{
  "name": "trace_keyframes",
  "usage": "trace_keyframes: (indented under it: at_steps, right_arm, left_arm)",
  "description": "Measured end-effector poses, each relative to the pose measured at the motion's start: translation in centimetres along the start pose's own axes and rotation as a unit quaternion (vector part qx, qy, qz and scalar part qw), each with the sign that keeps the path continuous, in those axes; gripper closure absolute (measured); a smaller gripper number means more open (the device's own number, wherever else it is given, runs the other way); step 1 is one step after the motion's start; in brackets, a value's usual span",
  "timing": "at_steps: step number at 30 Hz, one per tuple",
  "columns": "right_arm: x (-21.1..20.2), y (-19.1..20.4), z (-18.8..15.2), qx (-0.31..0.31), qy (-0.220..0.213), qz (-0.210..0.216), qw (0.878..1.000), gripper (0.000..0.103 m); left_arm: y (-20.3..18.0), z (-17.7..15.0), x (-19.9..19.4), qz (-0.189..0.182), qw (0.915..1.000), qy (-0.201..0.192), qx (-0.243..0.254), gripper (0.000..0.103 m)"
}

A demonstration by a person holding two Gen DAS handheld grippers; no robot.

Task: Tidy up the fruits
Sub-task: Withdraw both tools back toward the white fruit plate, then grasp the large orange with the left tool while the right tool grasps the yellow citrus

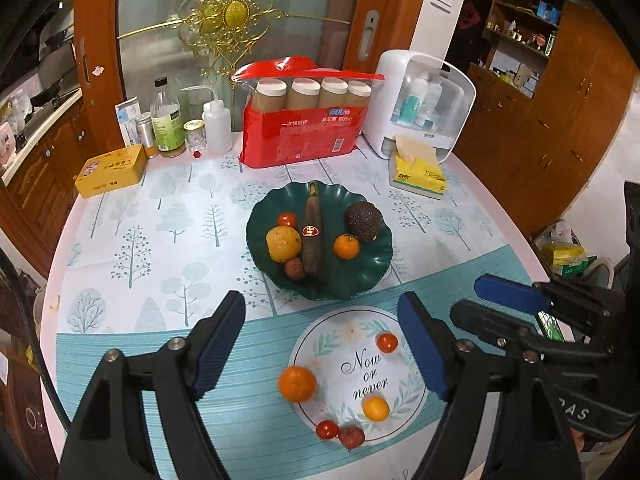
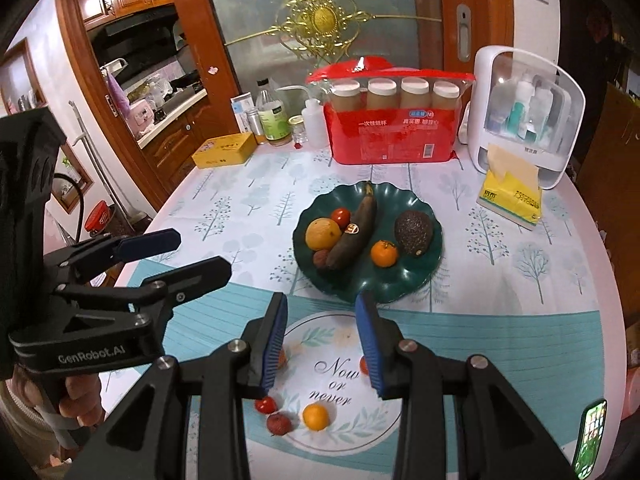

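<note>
A dark green plate (image 1: 372,268) (image 2: 424,280) mid-table holds a dark banana (image 1: 313,236), an avocado (image 1: 363,221), a yellow citrus, a small orange, a tomato and a lychee. Nearer me, loose on the cloth's round print, lie an orange (image 1: 297,383), a small tomato (image 1: 387,342), a yellow-orange fruit (image 1: 375,408) (image 2: 316,417), a second tomato (image 1: 327,429) (image 2: 265,405) and a lychee (image 1: 352,437) (image 2: 279,424). My left gripper (image 1: 320,344) (image 2: 192,254) is open and empty above them. My right gripper (image 2: 322,340) (image 1: 486,300) is open and empty.
Along the table's back stand a yellow tin (image 1: 112,170), bottles and jars (image 1: 166,124), a red pack of paper cups (image 1: 308,120), a white cosmetics case (image 1: 424,104) and a yellow tissue pack (image 1: 418,170). A phone (image 2: 591,436) lies at the right front edge.
</note>
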State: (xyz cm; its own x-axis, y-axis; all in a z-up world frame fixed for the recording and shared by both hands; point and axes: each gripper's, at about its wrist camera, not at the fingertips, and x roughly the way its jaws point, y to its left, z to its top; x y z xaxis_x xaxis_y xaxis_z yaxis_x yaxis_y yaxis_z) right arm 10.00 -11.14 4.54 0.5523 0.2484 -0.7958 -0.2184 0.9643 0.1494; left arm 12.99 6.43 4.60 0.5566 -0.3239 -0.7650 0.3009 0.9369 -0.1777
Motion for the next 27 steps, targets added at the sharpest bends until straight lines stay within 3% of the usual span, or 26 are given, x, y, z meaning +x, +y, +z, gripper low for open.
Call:
trace_keyframes:
  at_steps: [10, 20, 27]
  right_arm:
    - [-0.5, 1.5, -5.2, -0.008, 0.003, -0.027, 1.000, 0.067]
    - [4.3, 1.0, -11.7, 0.029, 0.061, -0.045, 0.997, 0.067]
    - [7.3, 0.8, -13.9, 0.058, 0.090, -0.040, 0.993, 0.067]
  left_arm:
    - [1.1, -3.6, 0.1, 0.024, 0.9995, -0.001, 0.019, 0.023]
    - [2.4, -8.4, 5.6, 0.039, 0.9954, 0.077, 0.042, 0.023]
    - [3.5, -10.2, 9.4, 0.031, 0.9913, 0.124, 0.033, 0.023]
